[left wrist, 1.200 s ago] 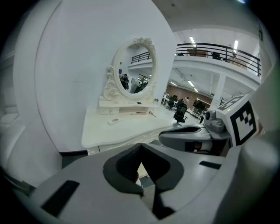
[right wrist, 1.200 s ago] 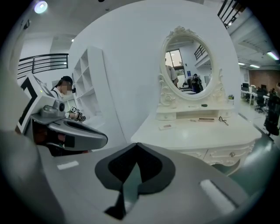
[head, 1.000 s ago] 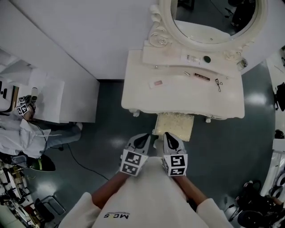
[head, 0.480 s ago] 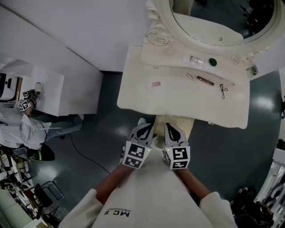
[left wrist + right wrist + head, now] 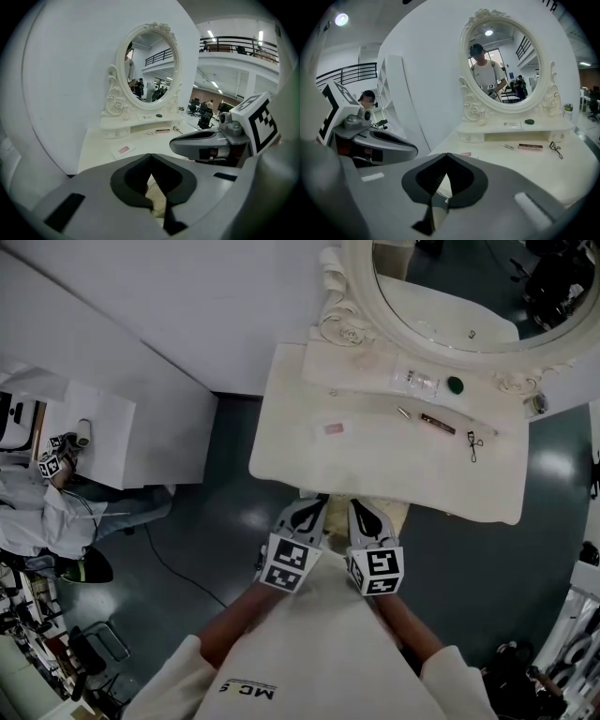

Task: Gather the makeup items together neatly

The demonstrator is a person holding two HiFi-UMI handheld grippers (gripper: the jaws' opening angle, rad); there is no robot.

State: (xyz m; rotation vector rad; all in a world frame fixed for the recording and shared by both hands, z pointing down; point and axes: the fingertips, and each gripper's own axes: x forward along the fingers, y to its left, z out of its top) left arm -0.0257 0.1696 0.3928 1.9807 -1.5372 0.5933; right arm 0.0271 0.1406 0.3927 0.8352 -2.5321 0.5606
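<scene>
- left gripper (image 5: 312, 505), right gripper (image 5: 361, 509): jaws closed, empty, at 6 o'clock of white dressing table (image 5: 291, 448);
- nothing gathered; pink flat packet (image 5: 333, 428) at tabletop 9 o'clock; brown tube (image 5: 438, 424), black eyelash curler (image 5: 473, 445) at 3 o'clock, apart

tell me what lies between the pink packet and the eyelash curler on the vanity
In the head view, a small silver piece and a dark brown stick lie between the pink packet and the eyelash curler.

A large open studio hall is shown: a mezzanine railing (image 5: 234, 41) and ceiling lights (image 5: 209, 34) are seen upper right, and a dressing table (image 5: 375, 456) is staged against a white partition (image 5: 187, 306).
</scene>
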